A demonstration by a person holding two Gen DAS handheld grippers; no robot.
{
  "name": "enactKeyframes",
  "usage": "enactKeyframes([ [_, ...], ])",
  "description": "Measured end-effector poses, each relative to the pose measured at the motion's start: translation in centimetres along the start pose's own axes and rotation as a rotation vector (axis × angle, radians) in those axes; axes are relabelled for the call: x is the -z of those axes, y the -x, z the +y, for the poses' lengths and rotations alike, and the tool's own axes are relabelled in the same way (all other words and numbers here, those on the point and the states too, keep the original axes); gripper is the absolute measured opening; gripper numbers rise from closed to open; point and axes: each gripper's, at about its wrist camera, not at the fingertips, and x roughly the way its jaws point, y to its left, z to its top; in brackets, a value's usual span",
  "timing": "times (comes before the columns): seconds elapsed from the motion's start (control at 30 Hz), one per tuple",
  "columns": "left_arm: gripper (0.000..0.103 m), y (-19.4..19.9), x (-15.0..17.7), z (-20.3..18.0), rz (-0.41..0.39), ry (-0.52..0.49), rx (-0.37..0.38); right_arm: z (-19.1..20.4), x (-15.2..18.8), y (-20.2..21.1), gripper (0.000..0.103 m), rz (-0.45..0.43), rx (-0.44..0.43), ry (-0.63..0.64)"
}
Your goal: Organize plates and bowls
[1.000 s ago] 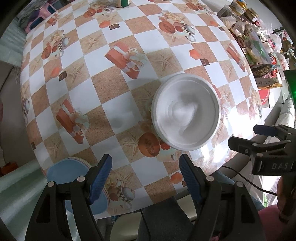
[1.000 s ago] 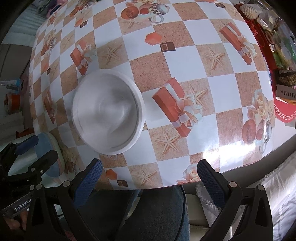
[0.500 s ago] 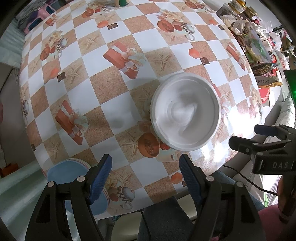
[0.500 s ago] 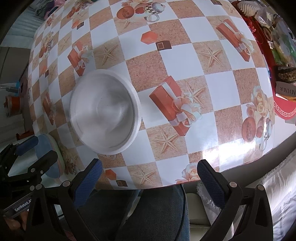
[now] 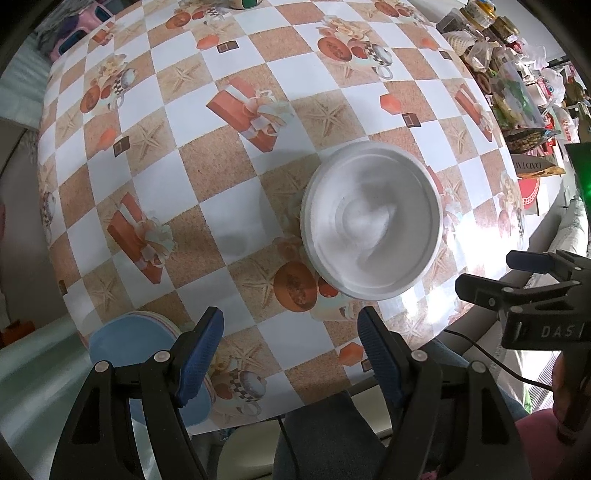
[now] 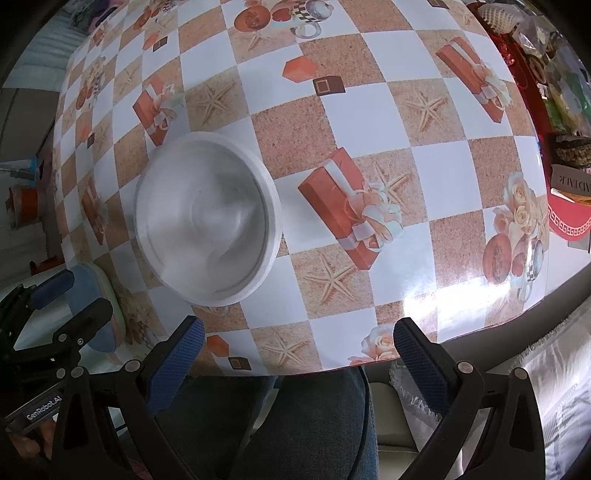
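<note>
A white bowl (image 5: 371,221) sits upright on the patterned table; it also shows in the right wrist view (image 6: 207,221). A stack of plates with a blue top (image 5: 129,343) sits at the table's near left edge, partly hidden behind my left finger; it also shows in the right wrist view (image 6: 92,306). My left gripper (image 5: 290,350) is open and empty, held above the near edge between plates and bowl. My right gripper (image 6: 295,354) is open and empty above the near edge, right of the bowl. Each gripper shows in the other's view.
The checkered tablecloth (image 5: 229,184) covers the table. Packets and boxes crowd the far right side (image 5: 517,92). A can (image 5: 243,3) stands at the far edge. The person's legs (image 6: 295,424) are below the near edge. A red box (image 6: 567,221) lies at the right.
Both grippers have drifted slightly; the bowl appears a little further left in the right wrist view. Nothing was taken hold of or let go.
</note>
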Motion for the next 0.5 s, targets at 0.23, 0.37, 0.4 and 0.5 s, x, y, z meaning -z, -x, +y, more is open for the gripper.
enactKeyframes([
  [0.23,0.078,-0.2,-0.2,0.0,-0.006,0.011,-0.007,-0.7,0.2,-0.7,0.103,0.01,-0.006,-0.016],
  [0.37,0.078,-0.7,-0.7,0.5,-0.004,0.053,0.006,-1.2,0.0,-1.3,0.103,0.017,-0.002,-0.02],
  [0.4,0.078,-0.9,-0.9,0.5,-0.004,0.062,0.011,-1.3,-0.1,-1.5,0.103,0.019,0.001,-0.018],
  [0.5,0.078,-1.5,-1.5,0.6,-0.002,0.087,0.008,-1.6,-0.5,-1.9,0.103,0.025,0.016,-0.011],
])
